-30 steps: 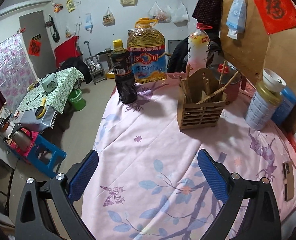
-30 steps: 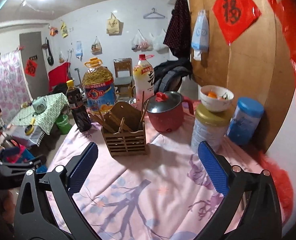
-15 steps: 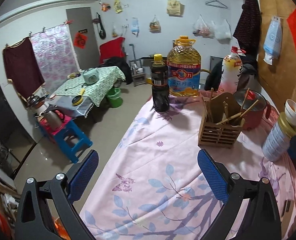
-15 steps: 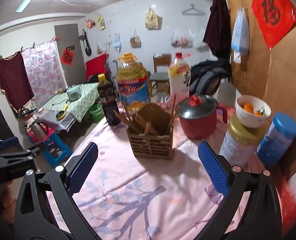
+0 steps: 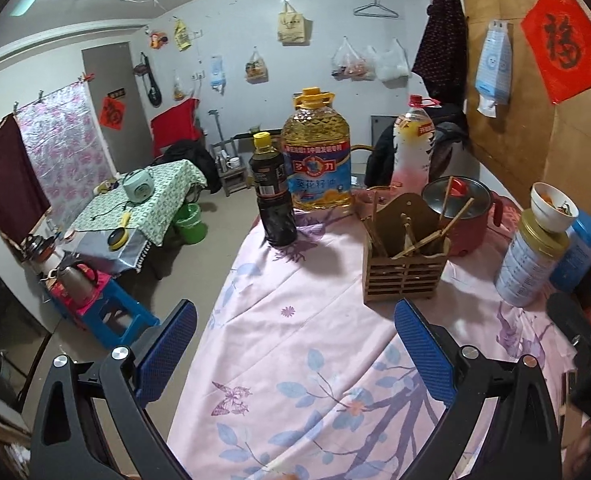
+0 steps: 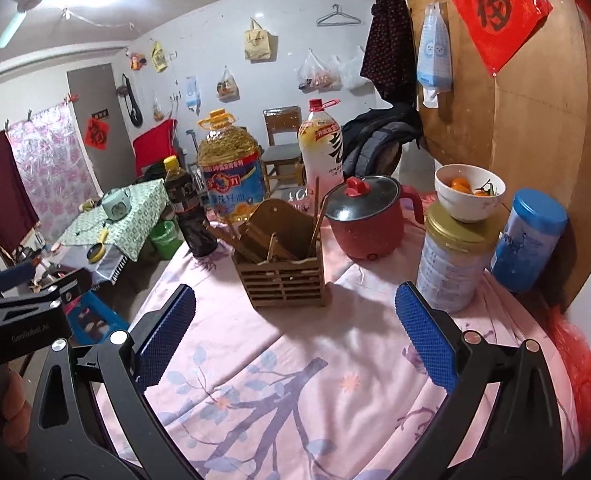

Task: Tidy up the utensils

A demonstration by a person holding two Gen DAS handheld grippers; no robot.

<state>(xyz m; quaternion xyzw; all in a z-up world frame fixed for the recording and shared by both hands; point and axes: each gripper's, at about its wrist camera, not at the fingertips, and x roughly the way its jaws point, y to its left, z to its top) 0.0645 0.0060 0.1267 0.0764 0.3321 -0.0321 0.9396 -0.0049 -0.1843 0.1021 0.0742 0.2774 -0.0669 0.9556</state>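
Observation:
A slatted wooden utensil holder (image 5: 405, 268) (image 6: 283, 276) stands on the pink floral tablecloth (image 5: 315, 344) (image 6: 295, 360), with several wooden chopsticks (image 5: 435, 236) leaning inside it. My left gripper (image 5: 295, 356) hovers open over the cloth, well short of the holder, with nothing between its blue pads. My right gripper (image 6: 295, 340) is open too and empty, in front of the holder. The left gripper's body (image 6: 19, 316) shows at the right wrist view's left edge.
Behind the holder stand a dark sauce bottle (image 5: 273, 192), a big oil jug (image 5: 319, 156), a drink bottle (image 5: 413, 144) and a red electric pot (image 5: 461, 216). A tin with a bowl on top (image 6: 453, 256) and a blue jar (image 6: 529, 240) stand right, by a wooden panel. The table's left edge drops to the floor.
Both grippers have risen and pulled back from the table, so the holder looks farther away and more of the room shows. Both stayed open and empty.

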